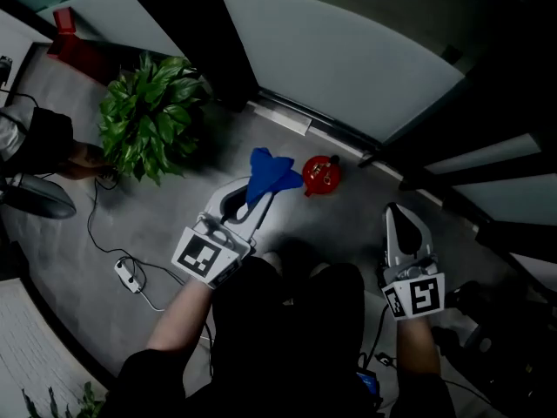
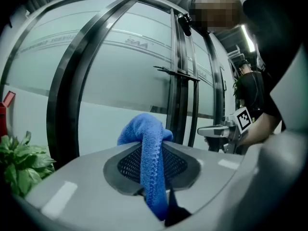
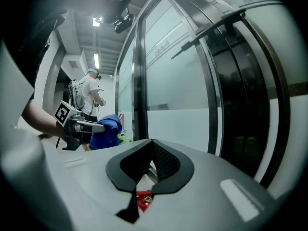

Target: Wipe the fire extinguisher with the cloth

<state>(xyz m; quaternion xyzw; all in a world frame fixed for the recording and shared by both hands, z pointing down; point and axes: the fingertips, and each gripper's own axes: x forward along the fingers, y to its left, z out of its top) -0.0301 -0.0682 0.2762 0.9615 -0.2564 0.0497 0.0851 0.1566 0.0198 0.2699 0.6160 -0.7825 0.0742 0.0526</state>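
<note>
A red fire extinguisher (image 1: 321, 175) stands on the grey floor by the glass wall, seen from above. My left gripper (image 1: 254, 200) is shut on a blue cloth (image 1: 271, 174), which sticks out past the jaws just left of the extinguisher's top, whether touching I cannot tell. In the left gripper view the cloth (image 2: 147, 153) hangs folded between the pads. My right gripper (image 1: 397, 211) is held to the right, apart from the extinguisher, jaws shut and empty. Through the slit of the right gripper (image 3: 151, 143) a bit of the red extinguisher (image 3: 142, 199) shows below.
A potted green plant (image 1: 152, 116) stands left of the extinguisher. A dark pillar (image 1: 196, 33) and glass wall (image 1: 348, 59) close the far side. A white power strip (image 1: 129, 275) with cable lies on the floor at left. Another person (image 1: 43, 142) crouches at the far left.
</note>
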